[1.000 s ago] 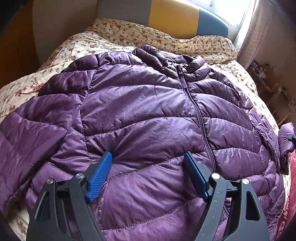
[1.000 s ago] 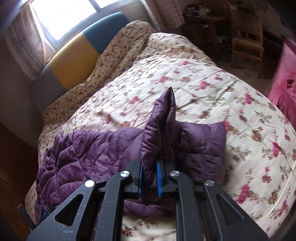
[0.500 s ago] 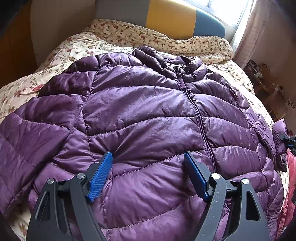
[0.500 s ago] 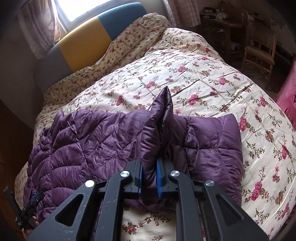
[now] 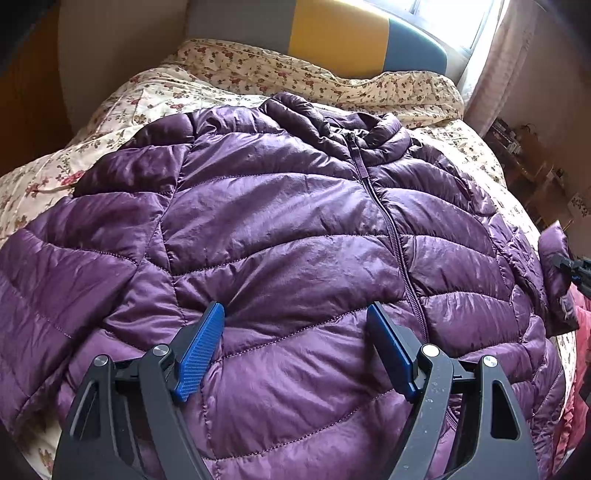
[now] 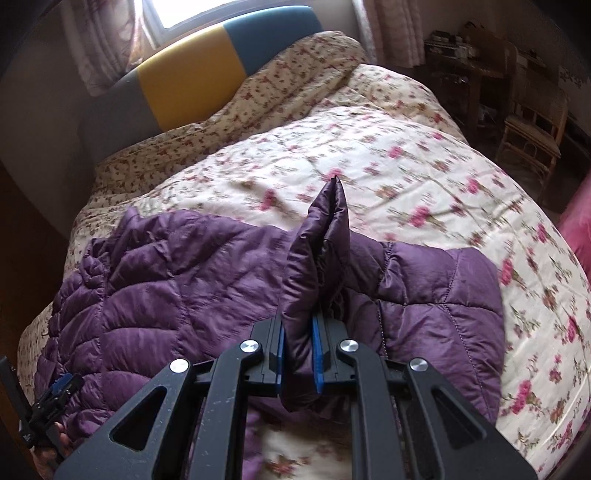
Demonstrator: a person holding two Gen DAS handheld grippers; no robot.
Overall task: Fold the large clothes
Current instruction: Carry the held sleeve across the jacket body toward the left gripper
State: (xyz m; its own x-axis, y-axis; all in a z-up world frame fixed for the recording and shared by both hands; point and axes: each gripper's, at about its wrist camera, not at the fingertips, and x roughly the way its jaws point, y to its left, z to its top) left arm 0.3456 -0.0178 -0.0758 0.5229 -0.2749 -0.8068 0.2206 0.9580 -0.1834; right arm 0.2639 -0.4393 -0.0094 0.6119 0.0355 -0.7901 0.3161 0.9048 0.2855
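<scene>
**Purple jacket flat on bed, right gripper pinching sleeve cuff**

Purple quilted puffer jacket lay front-up on a bed with a cream floral quilted bedspread, zip closed, collar toward the grey, yellow and blue headboard. Jacket body covered most of the left wrist view; one sleeve ran off toward the left edge of that view.

Left gripper sat low over the jacket's lower front, black frame, blue pads well apart, puffy fabric showing between them but nothing clamped. Pads looked to rest against or just above the fabric; contact could not be confirmed. Zip line ran just beside the right-hand pad.

Right gripper was closed tight on the cuff end of the jacket's other sleeve. Pinched fabric stood up in a pointed fold between the jaws, tip aimed at the far side of the bed. Rest of that sleeve spread flat on the bedspread to the right of the gripper, joined to the jacket body on the left. Bedspread in the right wrist view was motion-blurred.

Right gripper and the lifted cuff also showed small at the right edge of the left wrist view. Left gripper showed at the lower left corner of the right wrist view, with part of a hand under it.

Wooden chair and cluttered furniture stood beyond the bed, pink fabric at the right edge. Window with curtains behind the headboard.
</scene>
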